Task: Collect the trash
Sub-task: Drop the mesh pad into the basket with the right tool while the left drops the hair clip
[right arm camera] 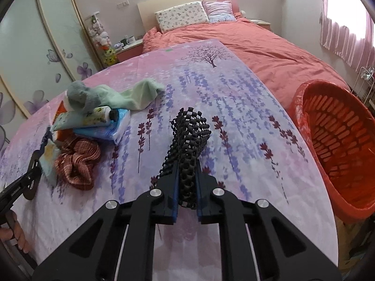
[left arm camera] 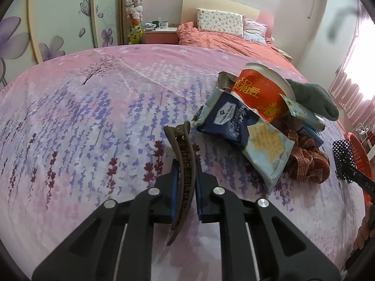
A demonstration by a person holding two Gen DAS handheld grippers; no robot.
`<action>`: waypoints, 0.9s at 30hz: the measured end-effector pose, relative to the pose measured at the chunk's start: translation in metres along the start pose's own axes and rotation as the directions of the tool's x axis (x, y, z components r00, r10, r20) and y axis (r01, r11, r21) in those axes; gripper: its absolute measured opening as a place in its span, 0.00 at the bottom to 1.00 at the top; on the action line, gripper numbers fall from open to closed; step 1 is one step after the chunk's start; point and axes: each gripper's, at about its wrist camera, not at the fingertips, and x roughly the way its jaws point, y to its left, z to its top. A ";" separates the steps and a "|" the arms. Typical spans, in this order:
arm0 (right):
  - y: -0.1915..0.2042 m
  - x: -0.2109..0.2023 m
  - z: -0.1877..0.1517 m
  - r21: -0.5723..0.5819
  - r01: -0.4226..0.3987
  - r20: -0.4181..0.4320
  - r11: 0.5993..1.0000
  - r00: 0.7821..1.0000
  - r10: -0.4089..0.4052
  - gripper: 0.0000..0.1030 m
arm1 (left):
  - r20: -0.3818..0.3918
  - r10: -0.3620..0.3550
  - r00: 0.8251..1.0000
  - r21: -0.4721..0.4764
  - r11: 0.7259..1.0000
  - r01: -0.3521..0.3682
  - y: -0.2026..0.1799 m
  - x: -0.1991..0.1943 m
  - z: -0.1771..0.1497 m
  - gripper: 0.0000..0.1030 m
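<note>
My left gripper [left arm camera: 185, 175] is shut on a brown hair clip [left arm camera: 182, 168] and holds it above the pink floral bedspread [left arm camera: 93, 117]. To its right lies a pile: a red paper cup [left arm camera: 262, 91], a blue snack wrapper [left arm camera: 248, 131], a grey sock [left arm camera: 314, 98] and a red checked scrunchie [left arm camera: 309, 161]. My right gripper [right arm camera: 187, 180] is shut on a black beaded mesh piece [right arm camera: 189, 140], which also shows in the left wrist view [left arm camera: 344, 161]. The pile shows at the left of the right wrist view, with a cream tube [right arm camera: 86, 117] and a green sock [right arm camera: 138, 93].
A red plastic basket [right arm camera: 337, 140] stands off the bed's right edge. A blue tissue pack [right arm camera: 110, 128] lies under the tube. Pillows [right arm camera: 182, 15] and an orange duvet [right arm camera: 257, 46] lie at the far end. A wardrobe [left arm camera: 58, 16] stands to the left.
</note>
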 end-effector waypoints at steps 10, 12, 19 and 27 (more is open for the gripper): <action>-0.025 -0.037 -0.007 -0.007 0.009 0.083 1.000 0.997 -0.009 0.11 | 0.065 -0.023 0.998 0.059 0.998 0.019 -0.026 -0.047 -0.005 0.13; -0.034 -0.047 -0.006 -0.007 0.018 0.103 1.000 0.995 -0.017 0.11 | 0.079 -0.049 0.996 0.084 0.996 0.042 -0.041 -0.060 -0.004 0.13; -0.079 -0.085 -0.005 0.037 0.075 0.182 0.996 0.980 -0.081 0.11 | 0.117 -0.199 0.973 0.212 0.962 0.171 -0.119 -0.095 0.004 0.13; -0.148 -0.122 -0.004 0.179 0.136 0.245 0.974 0.953 -0.178 0.11 | 0.070 -0.375 0.924 0.360 0.874 0.327 -0.229 -0.095 0.014 0.13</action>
